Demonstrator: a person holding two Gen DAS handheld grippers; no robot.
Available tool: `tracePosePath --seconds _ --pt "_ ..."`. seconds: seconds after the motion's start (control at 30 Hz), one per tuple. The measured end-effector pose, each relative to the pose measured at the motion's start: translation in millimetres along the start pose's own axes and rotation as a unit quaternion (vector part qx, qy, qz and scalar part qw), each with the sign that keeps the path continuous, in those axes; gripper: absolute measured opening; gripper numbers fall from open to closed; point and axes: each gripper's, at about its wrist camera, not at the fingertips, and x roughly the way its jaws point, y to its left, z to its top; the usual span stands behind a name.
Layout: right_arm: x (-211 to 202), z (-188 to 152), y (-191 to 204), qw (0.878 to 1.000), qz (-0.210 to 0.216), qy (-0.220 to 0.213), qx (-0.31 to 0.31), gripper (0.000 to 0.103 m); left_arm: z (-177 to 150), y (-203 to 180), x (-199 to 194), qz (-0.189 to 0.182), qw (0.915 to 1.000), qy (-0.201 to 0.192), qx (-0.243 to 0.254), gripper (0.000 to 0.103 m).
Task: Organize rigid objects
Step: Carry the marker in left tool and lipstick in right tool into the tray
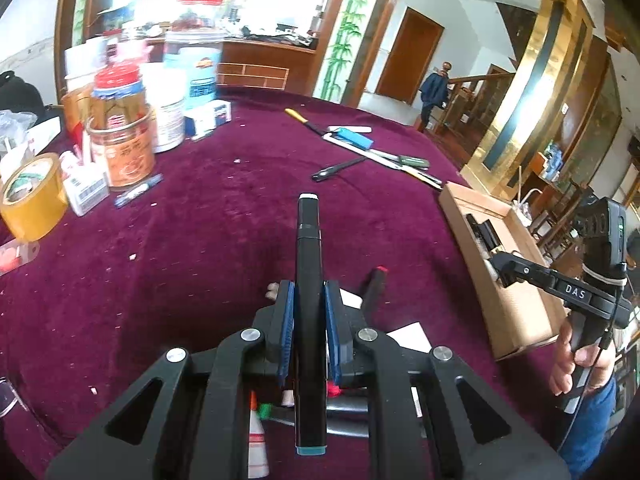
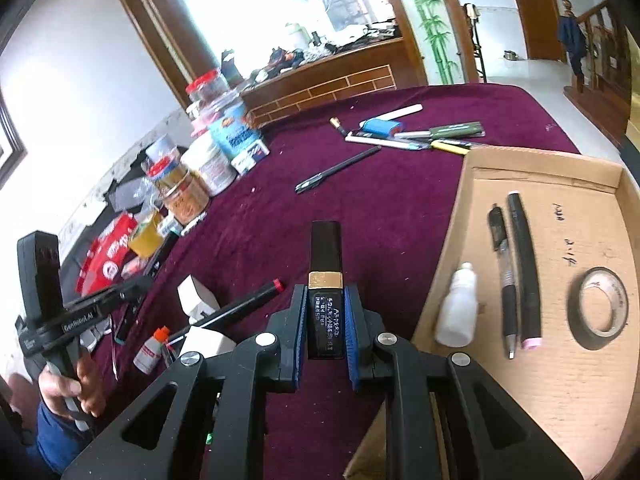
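My left gripper (image 1: 309, 298) is shut on a black marker (image 1: 308, 240) with a white far cap and a teal near cap, held above the maroon tablecloth (image 1: 200, 248). My right gripper (image 2: 326, 306) is shut on a black lipstick tube (image 2: 325, 264) with a gold band, held just left of the cardboard box (image 2: 560, 360). The box shows at the right of the left wrist view (image 1: 508, 308). In it lie a white bottle (image 2: 458, 308), a pen (image 2: 502, 272), a black marker (image 2: 524, 264) and a tape roll (image 2: 600, 308).
Jars and cans (image 1: 124, 136) and a yellow tape roll (image 1: 32, 196) crowd the table's left. Pens, a knife and a blue box (image 2: 400, 134) lie at the far side. A red-capped marker (image 2: 240, 304), a glue bottle (image 2: 150, 350) and white boxes lie near me.
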Motion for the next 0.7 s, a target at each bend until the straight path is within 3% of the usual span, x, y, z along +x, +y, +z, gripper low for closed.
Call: tracePosePath --seconds 0.4,0.7 --pt "-30 11 -44 0.998 -0.027 -0.030 0.055 0.015 13 -93 18 -0.083 0.9958 0.015 0.038 0.012" --pt "-41 14 -99 0.987 -0.104 -0.026 0.123 0.015 8 -183 55 -0.161 0.9835 0.066 0.051 0.012"
